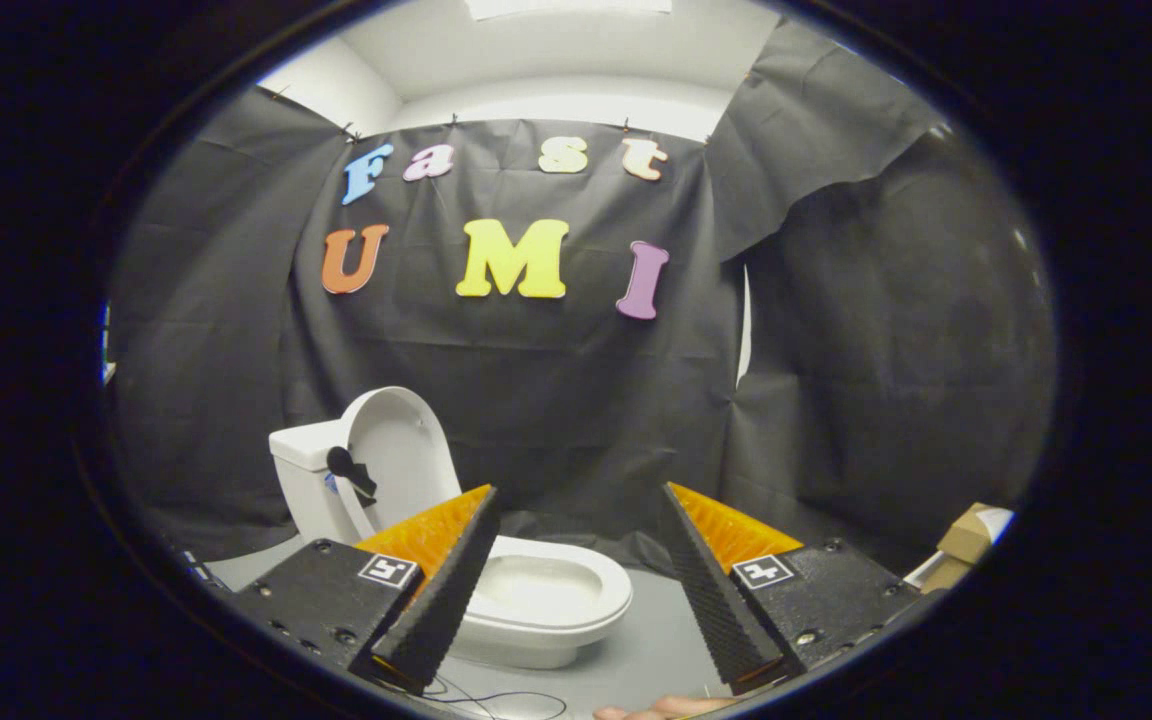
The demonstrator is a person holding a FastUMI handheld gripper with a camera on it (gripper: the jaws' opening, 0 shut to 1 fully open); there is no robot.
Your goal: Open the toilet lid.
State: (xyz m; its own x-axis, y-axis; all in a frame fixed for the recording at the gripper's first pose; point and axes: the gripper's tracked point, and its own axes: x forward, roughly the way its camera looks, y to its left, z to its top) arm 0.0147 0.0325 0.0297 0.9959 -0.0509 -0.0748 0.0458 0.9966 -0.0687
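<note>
A small white toilet [536, 600] stands on the grey floor, just ahead of my left finger. Its lid [398, 450] is raised upright and leans against the white tank [304, 470], leaving the bowl uncovered. A black flush handle [348, 468] sticks out from the tank's side. My gripper [576, 510] is open, with the two black and orange fingers [446, 580] spread wide and nothing held between them. The left finger overlaps the near rim of the bowl in the view. The fingers are above and in front of the toilet, apart from the lid.
Black cloth walls close in the booth behind and to the right. A cardboard box [971, 535] sits low on the right beyond the right finger. A thin black cable [496, 700] lies on the grey floor [636, 640] below the fingers, and a fingertip of a hand [661, 710] shows there.
</note>
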